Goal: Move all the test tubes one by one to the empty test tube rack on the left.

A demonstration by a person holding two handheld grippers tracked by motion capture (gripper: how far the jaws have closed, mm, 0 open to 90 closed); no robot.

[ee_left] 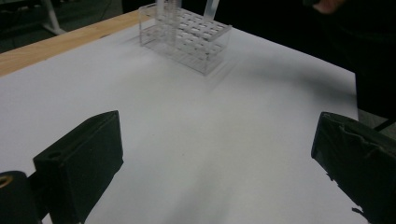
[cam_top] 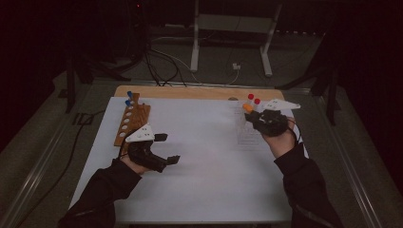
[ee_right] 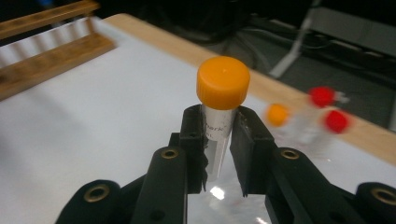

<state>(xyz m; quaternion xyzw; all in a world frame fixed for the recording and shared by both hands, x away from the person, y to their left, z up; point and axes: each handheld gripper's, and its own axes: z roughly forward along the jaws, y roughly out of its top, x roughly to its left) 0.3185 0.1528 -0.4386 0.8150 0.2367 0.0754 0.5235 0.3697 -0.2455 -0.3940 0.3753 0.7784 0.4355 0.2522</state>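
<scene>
I count two racks on the bench (cam_top: 199,180): a wooden rack (cam_top: 131,121) at the left holding two blue-capped tubes (cam_top: 129,98) at its far end, and a clear rack (ee_left: 186,35) at the right. In the right gripper view I see two red-capped tubes (ee_right: 329,108) and one orange-capped one (ee_right: 277,114) blurred behind my tool. My right tool (ee_right: 218,149) is clamped on an orange-capped tube (ee_right: 222,100), held upright above the bench near the clear rack. My left tool (ee_left: 215,158) has its jaws wide apart, nothing between them, low over the white sheet
</scene>
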